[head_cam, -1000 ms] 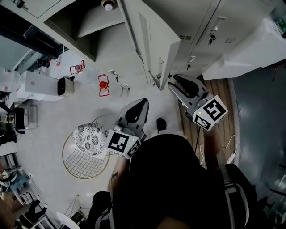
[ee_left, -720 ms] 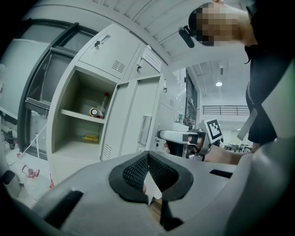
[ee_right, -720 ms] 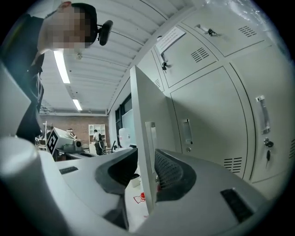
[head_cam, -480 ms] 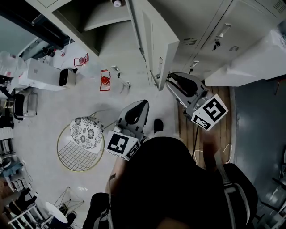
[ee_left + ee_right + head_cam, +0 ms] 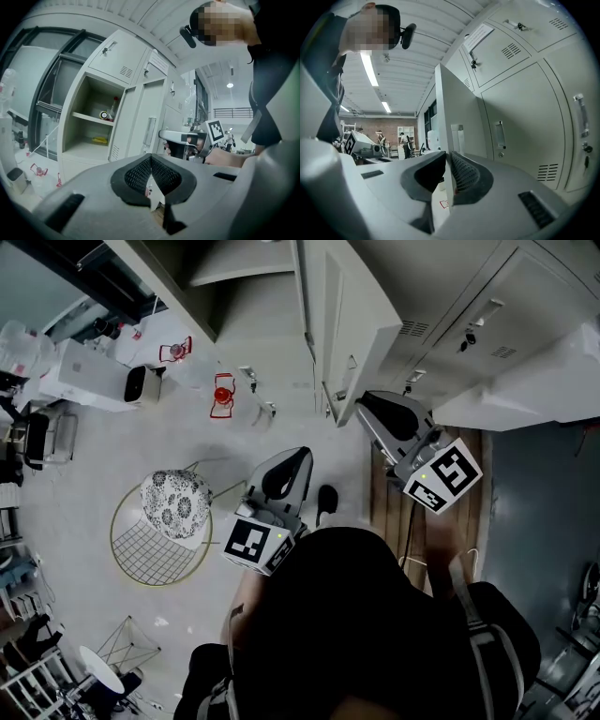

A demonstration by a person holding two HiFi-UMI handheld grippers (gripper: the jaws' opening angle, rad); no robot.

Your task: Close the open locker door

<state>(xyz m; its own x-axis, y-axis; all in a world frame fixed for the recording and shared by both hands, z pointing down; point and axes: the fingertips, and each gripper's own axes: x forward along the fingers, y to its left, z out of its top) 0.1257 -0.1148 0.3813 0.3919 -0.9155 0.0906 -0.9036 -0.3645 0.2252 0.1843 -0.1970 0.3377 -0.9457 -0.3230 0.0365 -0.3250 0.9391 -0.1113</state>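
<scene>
Right gripper, lower centre of its own view: the jaws have just been closing and now stand narrow, clamped on the free vertical edge of the open locker door, which rises between the two ribbed pads. In the head view this gripper lies right of centre, its tip at the door's edge and its marker cube toward the lower right. Left gripper, lower centre of its own view: the jaws are together at the tips, with nothing between them. In the head view it lies at centre, apart from the door. The door projects from the upper middle of the head view down toward the centre, standing out from the locker front. To its left is the open compartment, whose shelf bears a few small items too small to identify. Closed lockers fill the right of the right gripper view. A round wire chair with a patterned cushion stands on the pale floor at centre left of the head view.
</scene>
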